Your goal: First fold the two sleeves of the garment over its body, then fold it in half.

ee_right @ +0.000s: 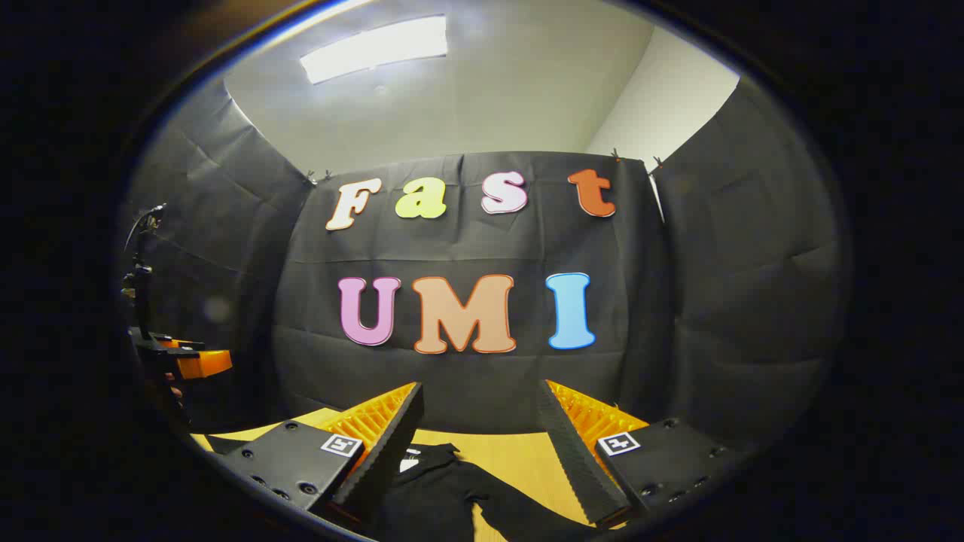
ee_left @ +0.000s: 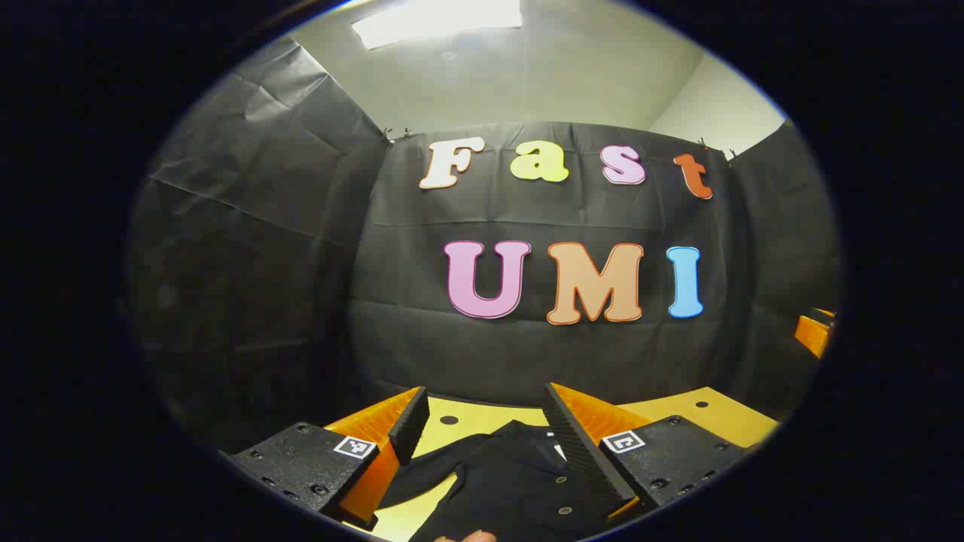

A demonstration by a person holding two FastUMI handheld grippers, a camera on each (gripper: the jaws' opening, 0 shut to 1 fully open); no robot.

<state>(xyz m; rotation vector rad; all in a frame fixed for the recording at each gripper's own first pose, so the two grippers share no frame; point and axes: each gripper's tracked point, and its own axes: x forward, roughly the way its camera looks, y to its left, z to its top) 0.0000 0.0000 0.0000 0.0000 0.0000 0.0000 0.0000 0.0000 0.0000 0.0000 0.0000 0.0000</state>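
A black garment (ee_left: pixel 504 478) with small buttons lies spread on the yellow table (ee_left: pixel 708 415), one sleeve (ee_left: pixel 425 470) reaching to the left. My left gripper (ee_left: pixel 486 395) hovers above it, open, with nothing between its fingers. In the right gripper view the same garment (ee_right: pixel 440 489) lies below, a sleeve (ee_right: pixel 527 519) running to the right. My right gripper (ee_right: pixel 480 390) is also open and holds nothing, above the cloth. Each gripper shows at the edge of the other's view: the left gripper (ee_right: pixel 184 363) far left, the right gripper (ee_left: pixel 813 333) far right.
The black cloth wall stands close behind the table's far edge (ee_right: pixel 512 440) and wraps both sides. A person's fingertip (ee_left: pixel 468 536) shows at the bottom edge of the left gripper view. A thin stand (ee_right: pixel 139 263) rises behind the left gripper.
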